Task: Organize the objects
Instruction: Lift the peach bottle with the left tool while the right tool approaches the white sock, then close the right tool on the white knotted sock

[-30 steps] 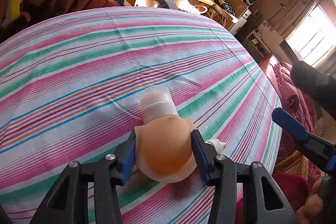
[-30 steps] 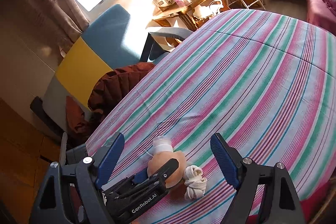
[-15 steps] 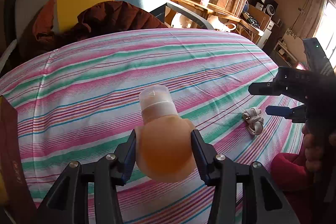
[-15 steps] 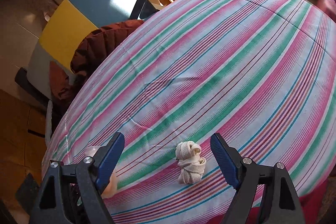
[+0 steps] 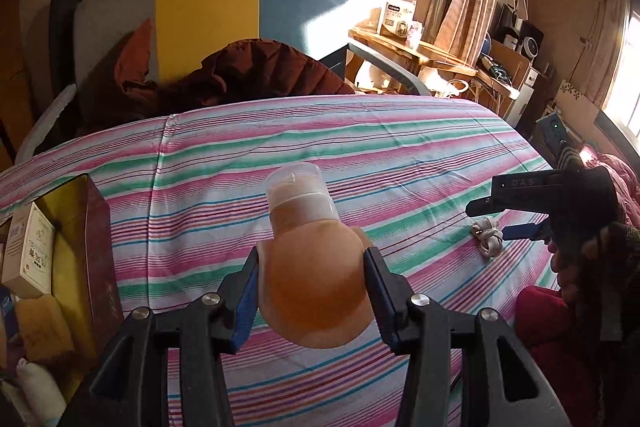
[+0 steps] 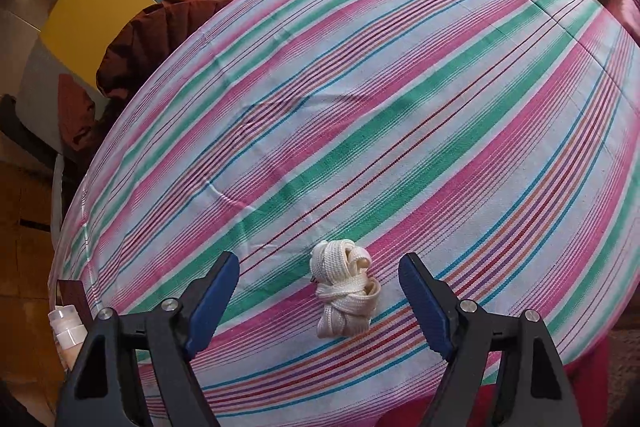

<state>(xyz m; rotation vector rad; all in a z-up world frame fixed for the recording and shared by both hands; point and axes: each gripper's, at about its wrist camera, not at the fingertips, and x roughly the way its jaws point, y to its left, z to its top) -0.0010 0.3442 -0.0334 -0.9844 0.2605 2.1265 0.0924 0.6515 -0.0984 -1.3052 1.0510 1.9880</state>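
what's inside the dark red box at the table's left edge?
The dark red box is open, with a white carton standing inside, tan and white soft items in front. Its bottom is covered.

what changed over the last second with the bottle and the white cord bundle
The left gripper, shut on the orange bottle, lifted it off the striped cloth and swung toward the open box. The right gripper tipped down over the white cord bundle; its jaws are closing, not yet touching. The bundle stayed put.
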